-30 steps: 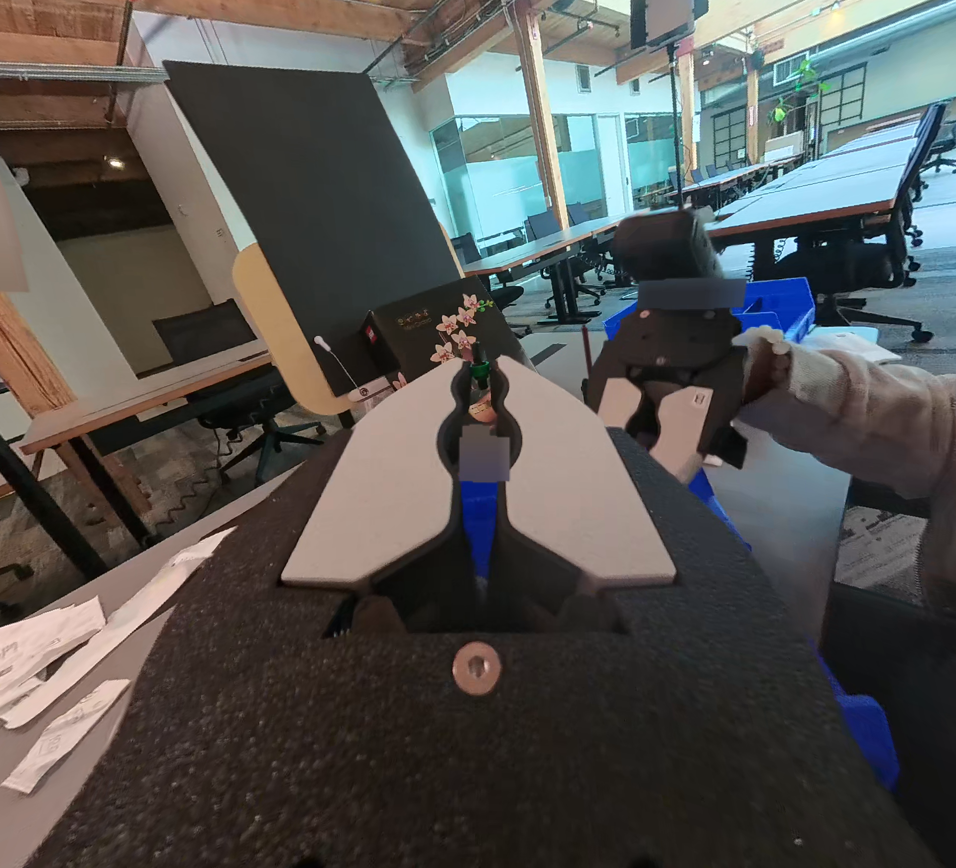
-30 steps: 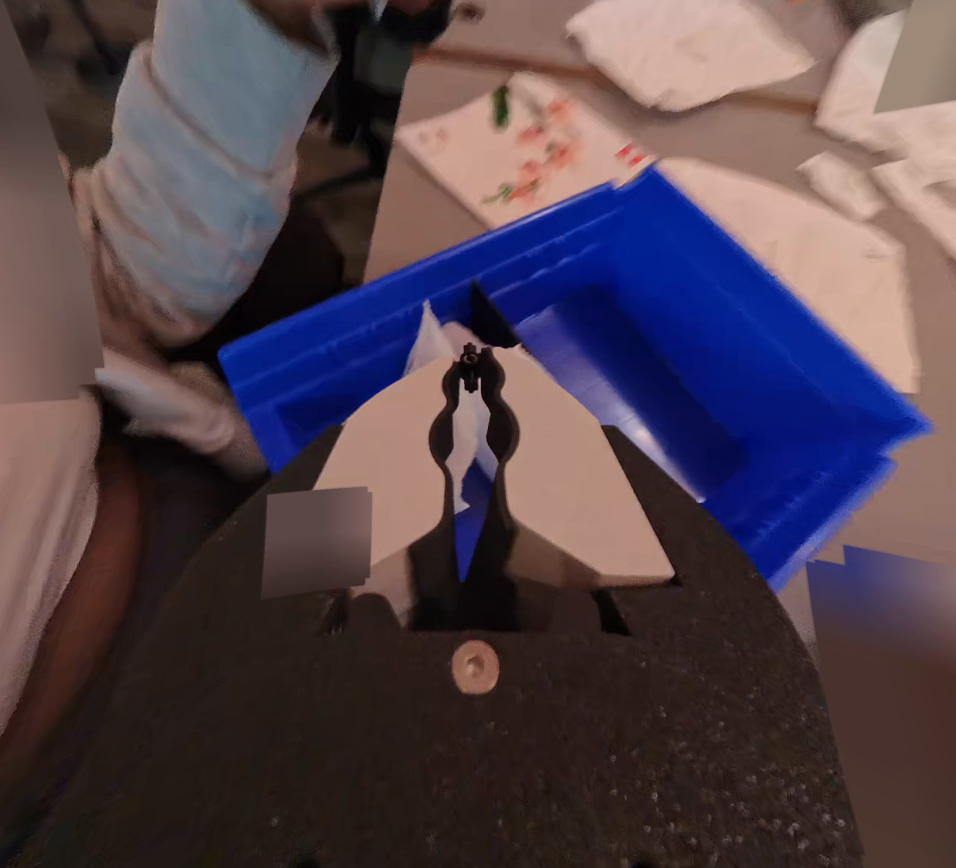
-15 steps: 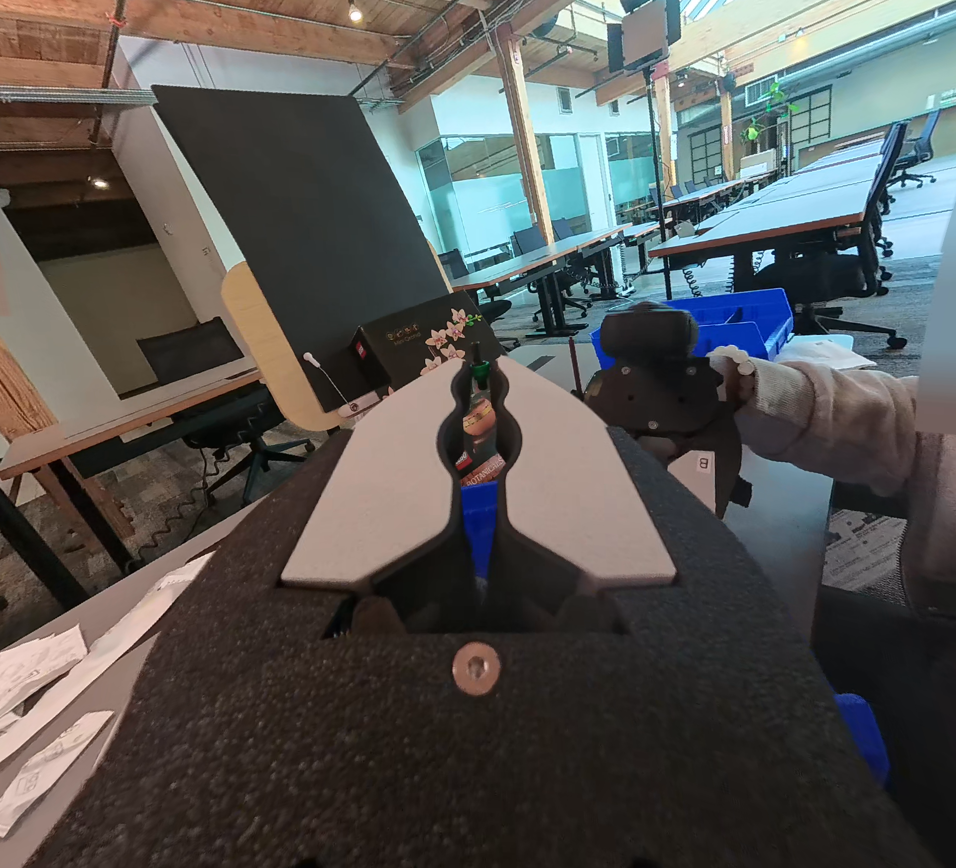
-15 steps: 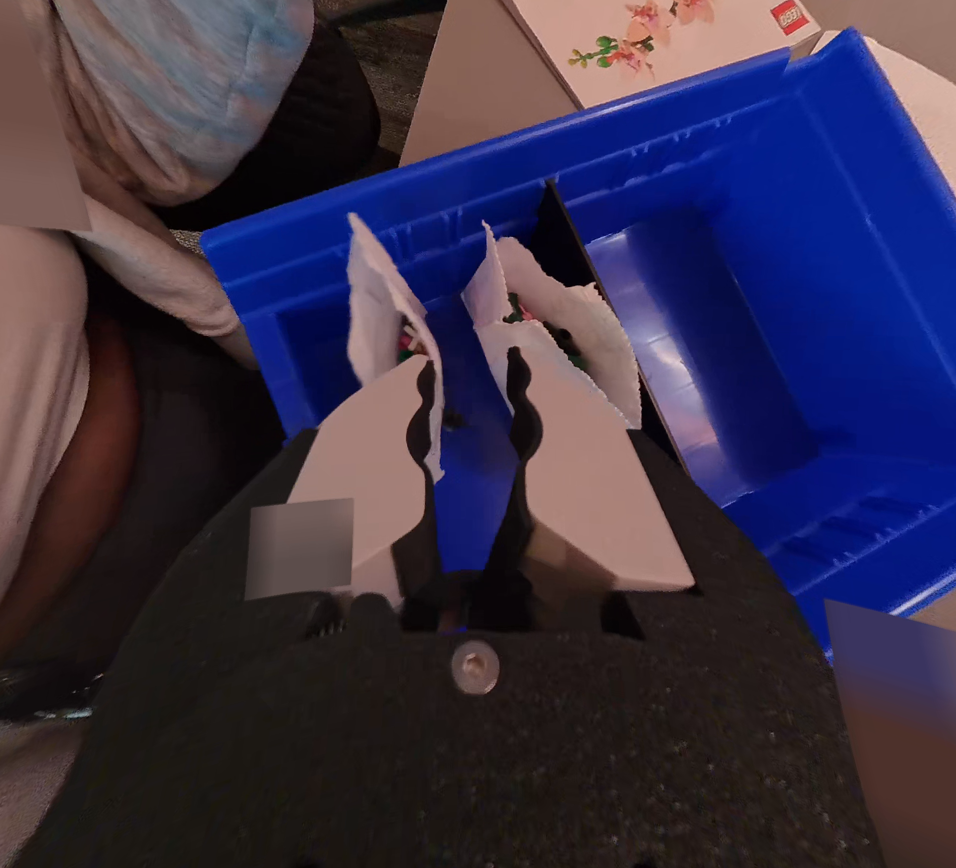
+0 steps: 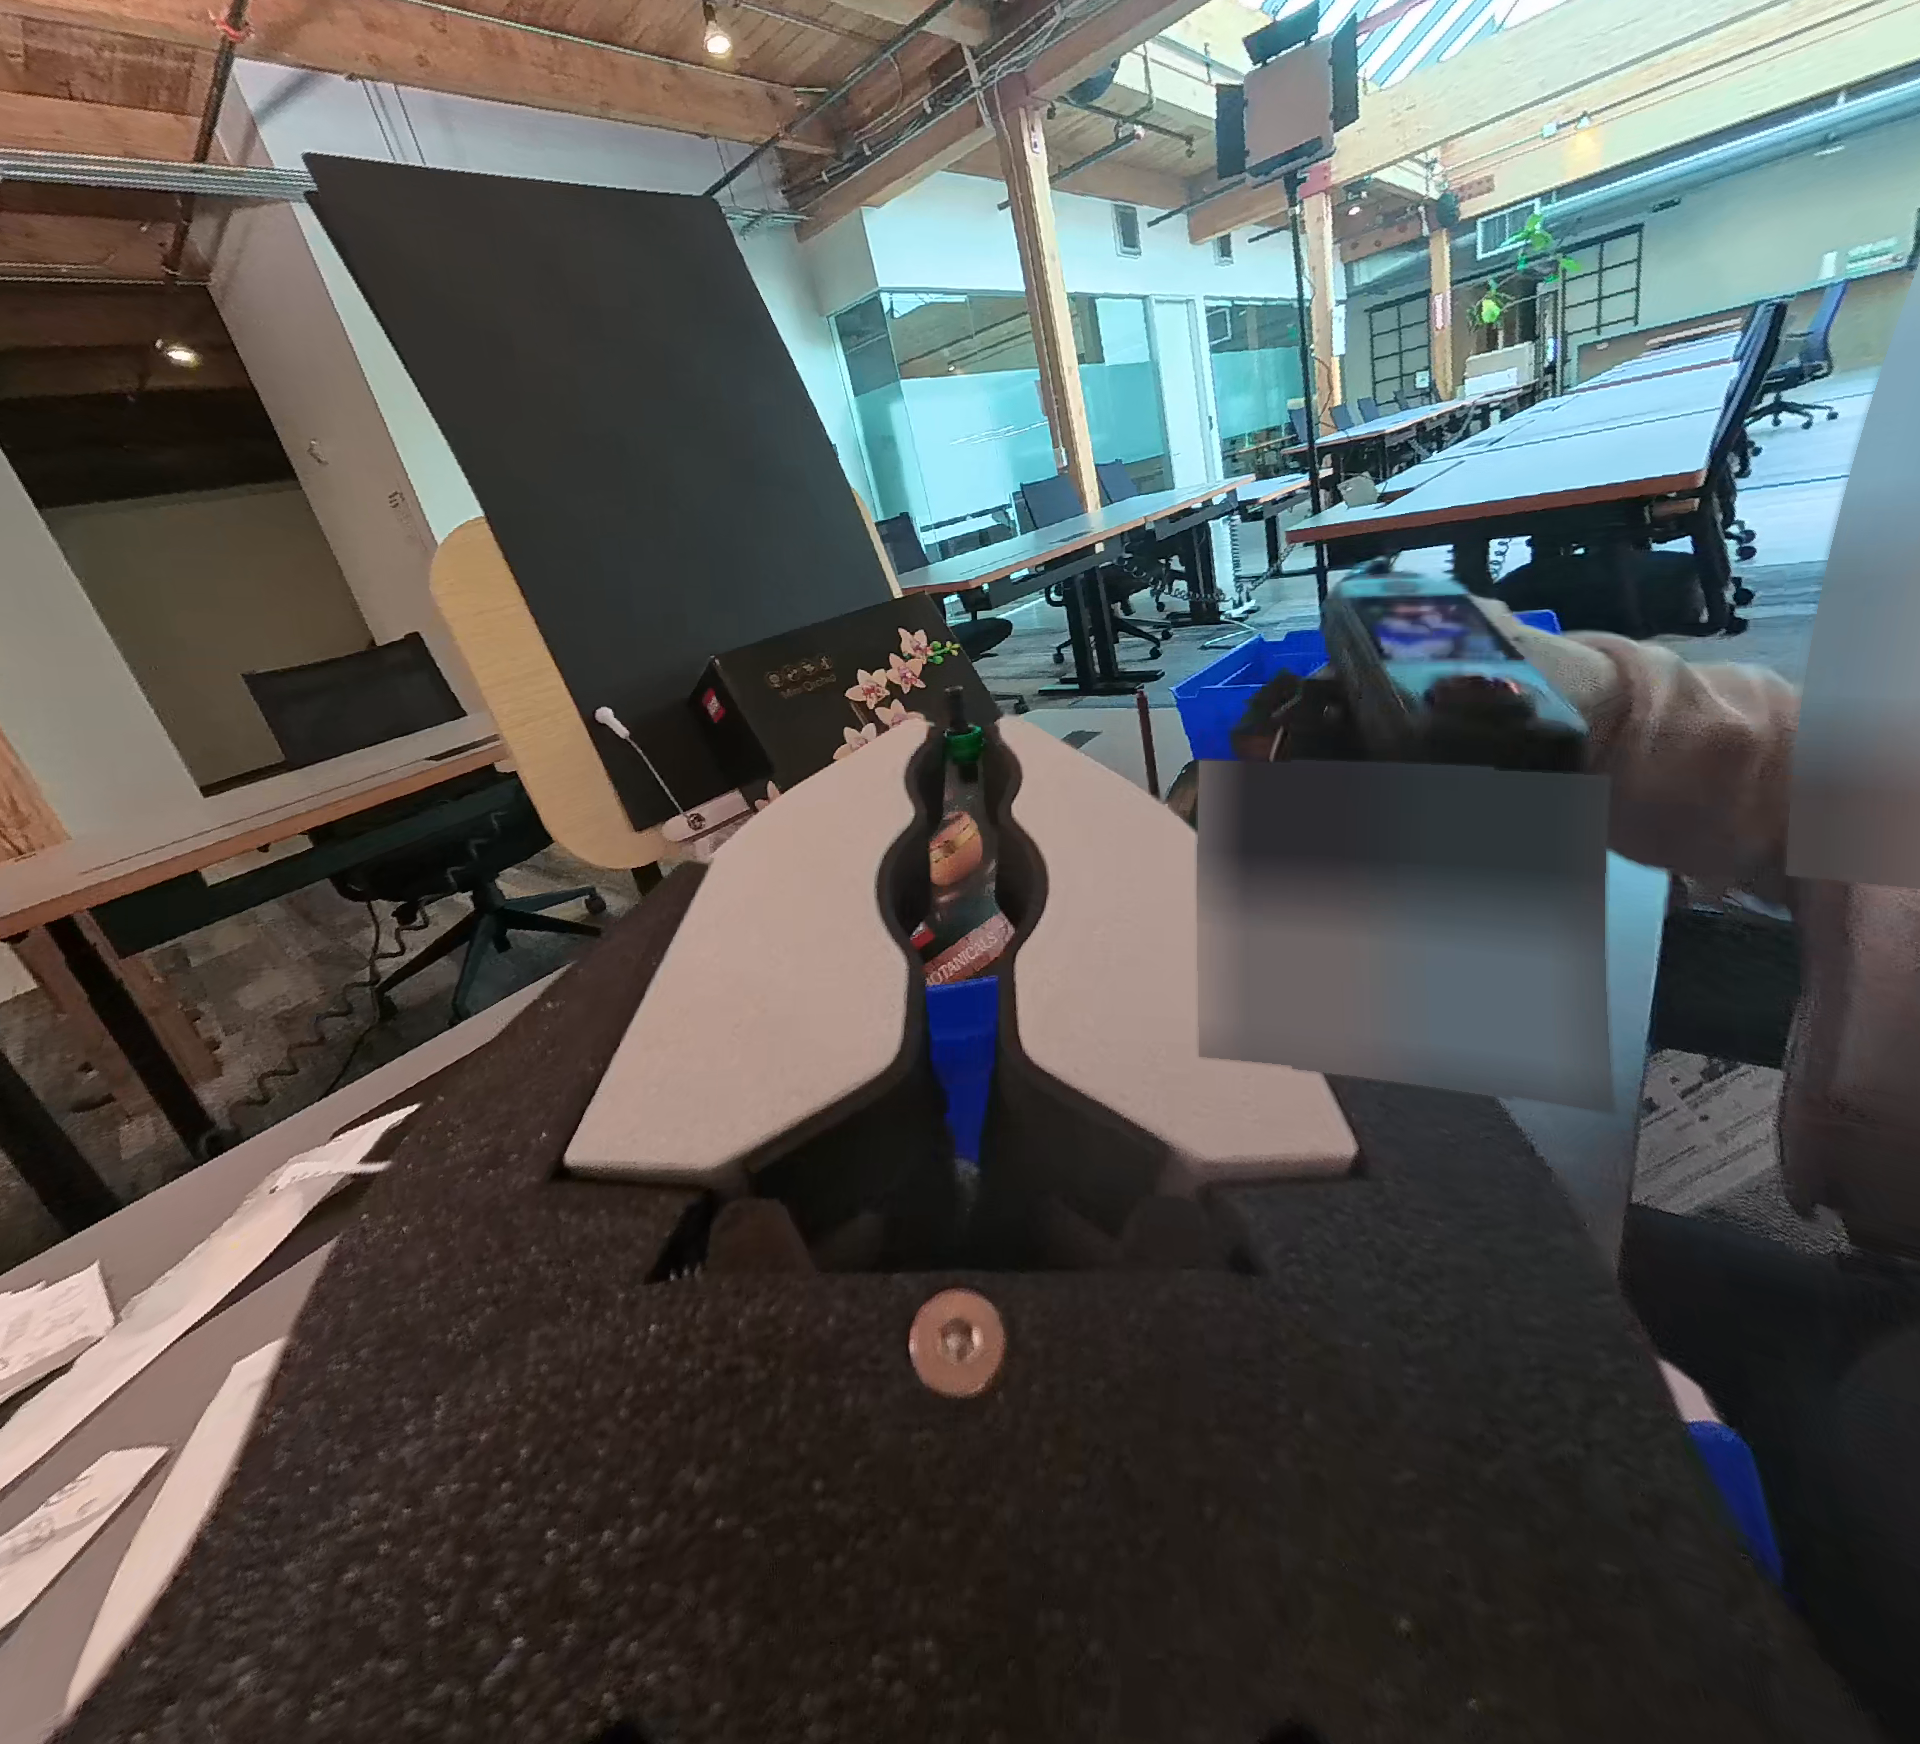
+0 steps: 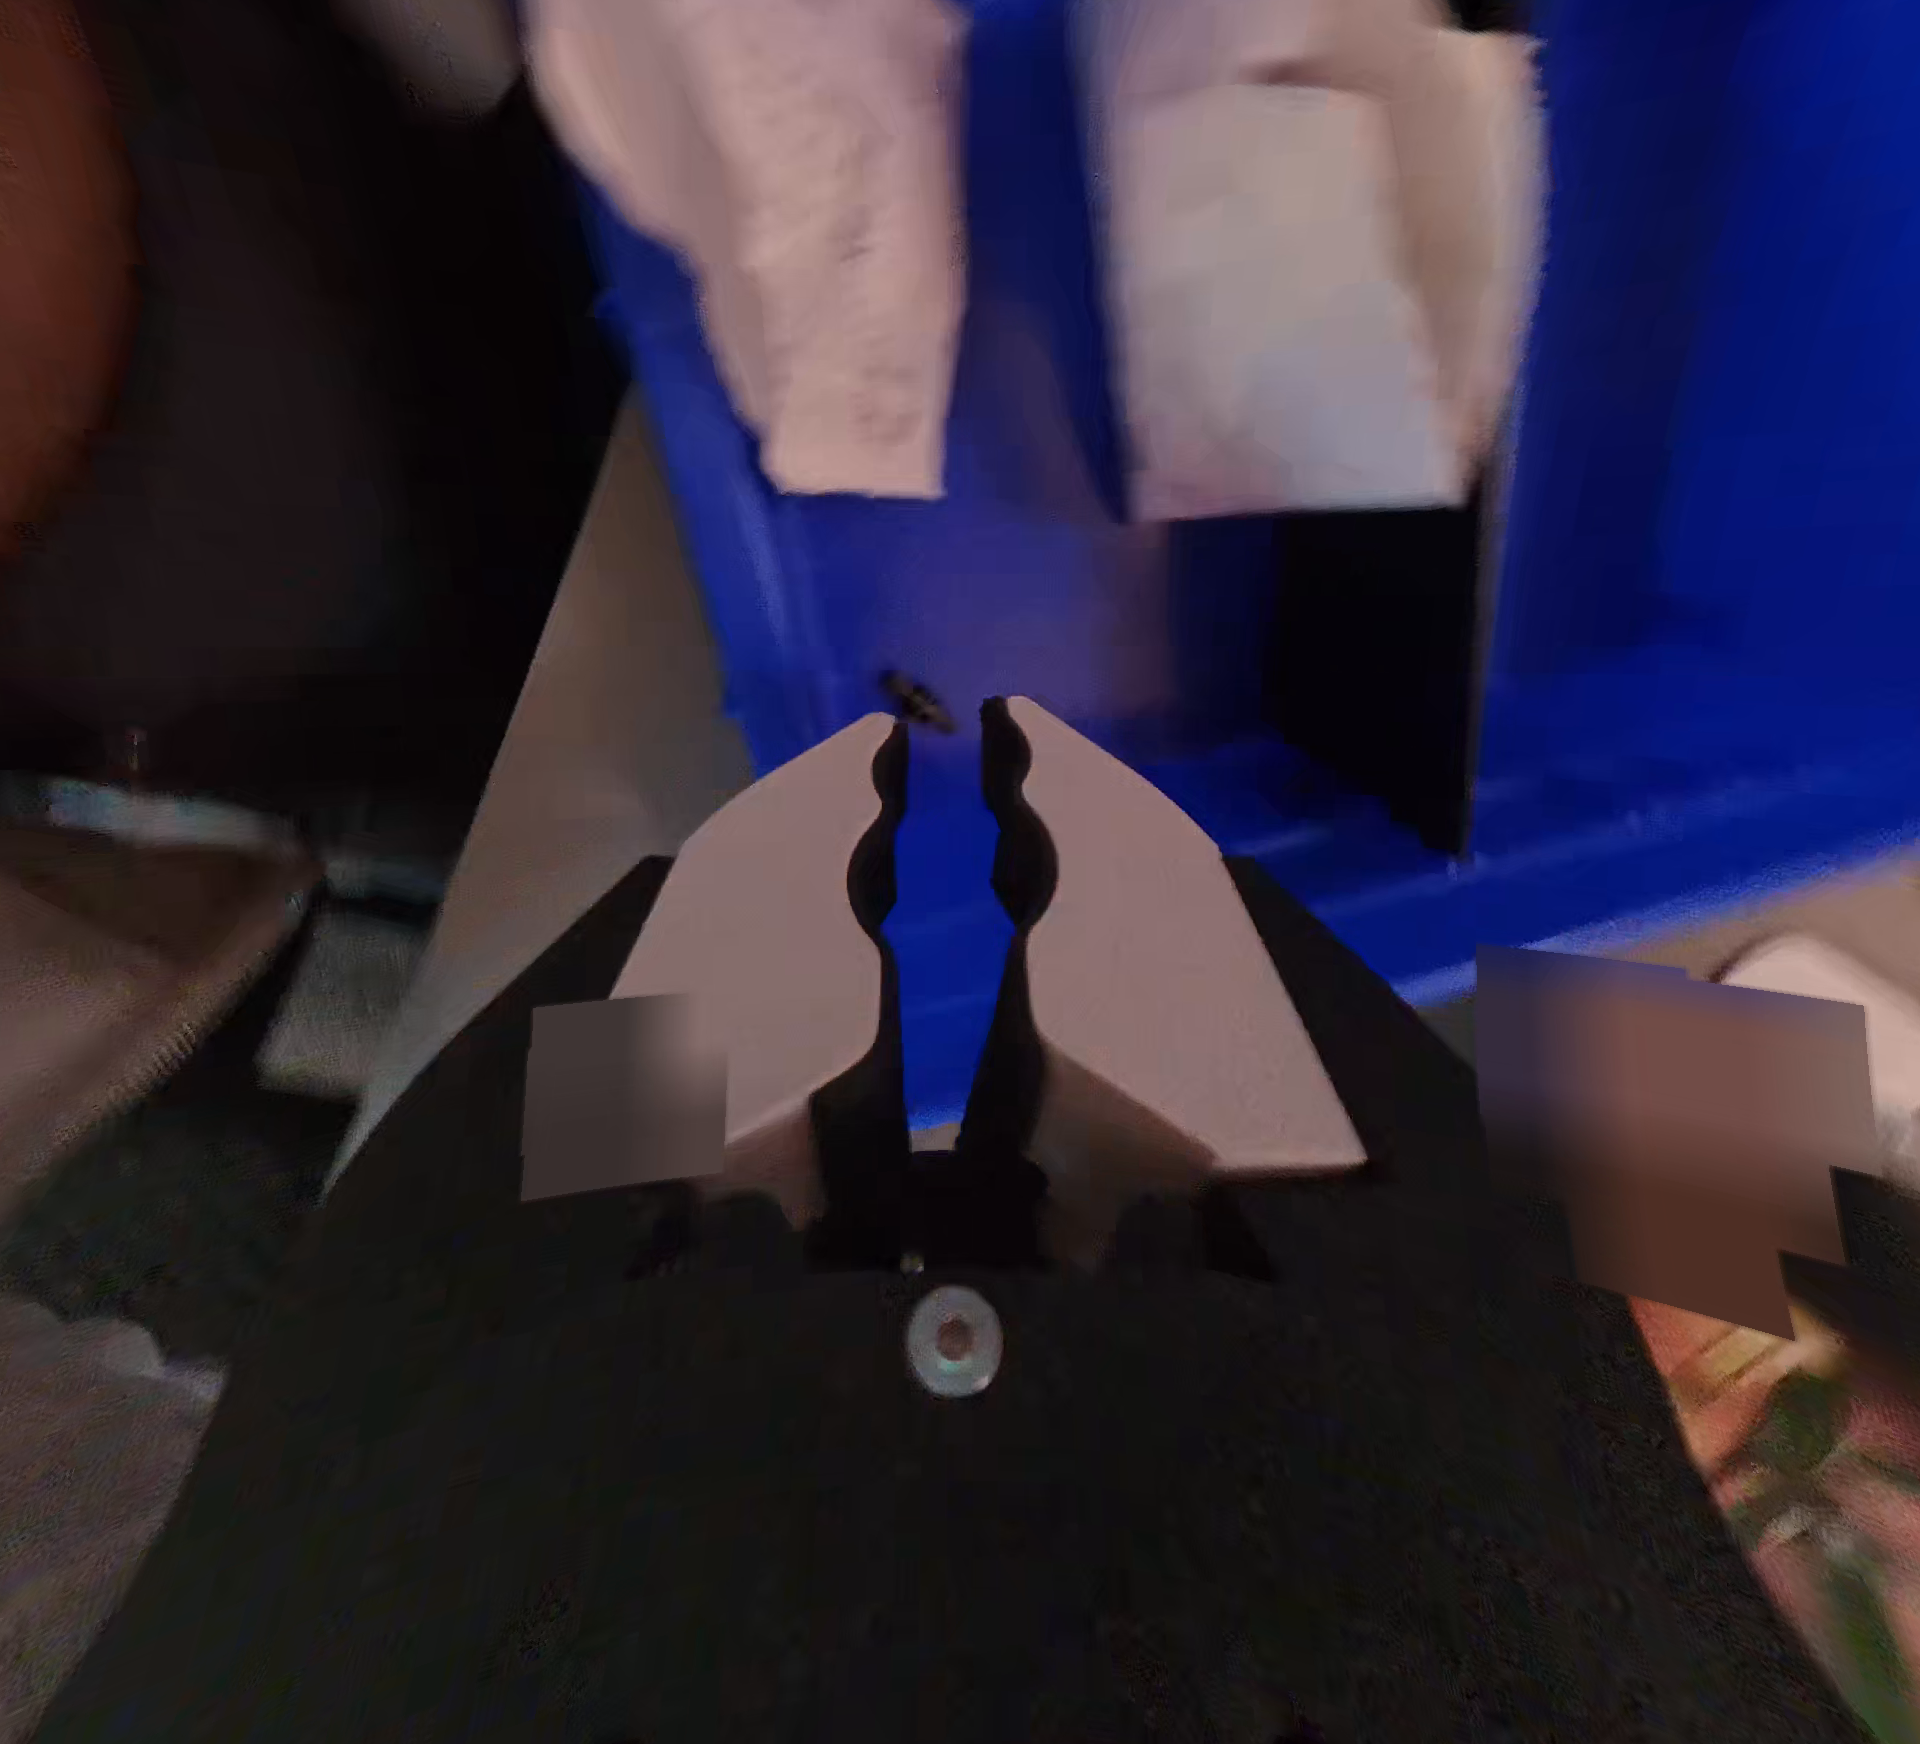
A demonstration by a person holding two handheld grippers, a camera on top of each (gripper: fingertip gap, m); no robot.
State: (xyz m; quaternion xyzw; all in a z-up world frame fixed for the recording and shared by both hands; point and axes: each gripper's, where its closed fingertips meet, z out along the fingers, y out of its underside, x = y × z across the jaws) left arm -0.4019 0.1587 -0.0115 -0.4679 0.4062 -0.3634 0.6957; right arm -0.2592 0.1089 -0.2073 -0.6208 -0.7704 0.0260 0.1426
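My left gripper (image 5: 961, 740) is shut on a small green and black piece (image 5: 963, 738), held up above the table. A black box with orchid pictures (image 5: 831, 707) stands just behind it. My right gripper (image 6: 940, 720) is open, low inside a blue bin (image 6: 1662, 344). A tiny black piece (image 6: 920, 702) sits at its left fingertip; the view is blurred and I cannot tell if they touch. Two torn white paper bags (image 6: 769, 188) (image 6: 1299, 271) stand in the bin, next to a black divider (image 6: 1371, 655). The right gripper also shows in the left wrist view (image 5: 1444, 686), held by a sleeved hand.
Torn white paper strips (image 5: 156, 1331) lie on the grey table at the left. A large black board (image 5: 582, 447) leans behind the box. Another blue bin (image 5: 1236, 686) stands farther back. A printed booklet (image 6: 1818, 1486) lies beside the bin. Desks and chairs fill the room beyond.
My right gripper opened and dropped deeper into the blue bin, close to the paper bags. My left gripper stayed shut on the green and black piece and barely moved.
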